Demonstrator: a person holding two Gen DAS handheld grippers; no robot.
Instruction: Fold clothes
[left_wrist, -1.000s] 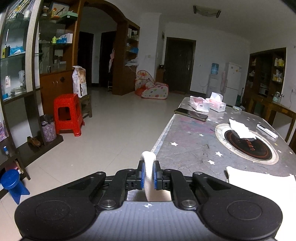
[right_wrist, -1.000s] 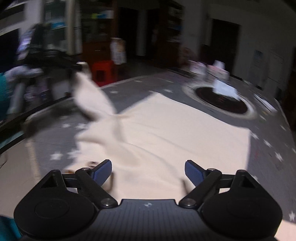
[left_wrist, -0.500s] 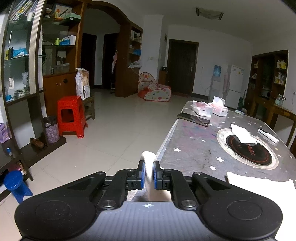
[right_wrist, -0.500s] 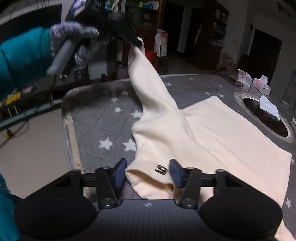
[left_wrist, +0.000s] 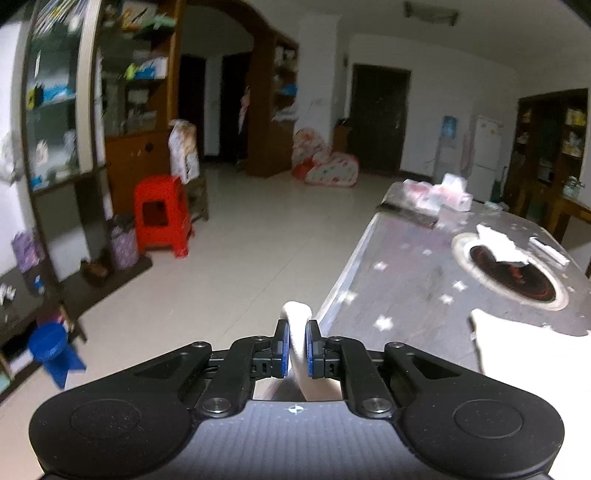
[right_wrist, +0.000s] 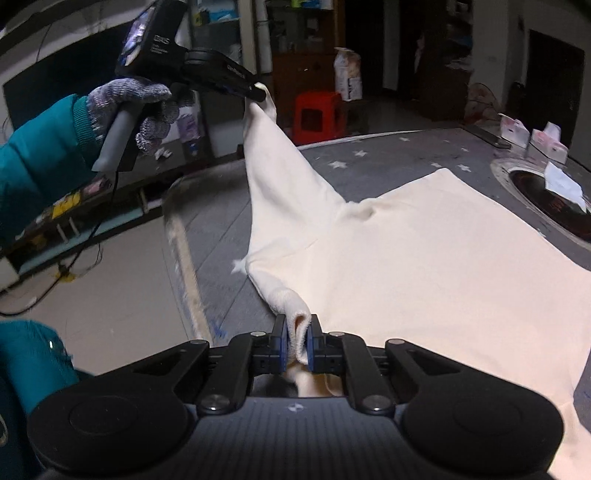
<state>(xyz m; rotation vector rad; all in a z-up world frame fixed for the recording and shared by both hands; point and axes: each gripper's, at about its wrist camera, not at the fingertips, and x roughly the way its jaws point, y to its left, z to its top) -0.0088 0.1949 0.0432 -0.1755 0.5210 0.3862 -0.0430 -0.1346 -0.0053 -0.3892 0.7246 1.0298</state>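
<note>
- Between the right claw (right_wrist: 297, 341)'s blue pads (right_wrist: 281, 343): a rolled hem of the cream garment (right_wrist: 424, 258), pinched tight now. Half a second back, jaws sat apart around that hem; a second back, spread wide and clear of it.
- Up and left of that claw: left claw (right_wrist: 258, 92), clamped on another bit of the same cloth, lifted high off the starry table (right_wrist: 369, 155), same grip as before.
- Ahead and right of the right claw: rest of the garment lying flat, stopping short of the round hotplate (right_wrist: 546, 199).
- Looks like both ends finally held, so probably set to swing that flap over the flat part.
</note>
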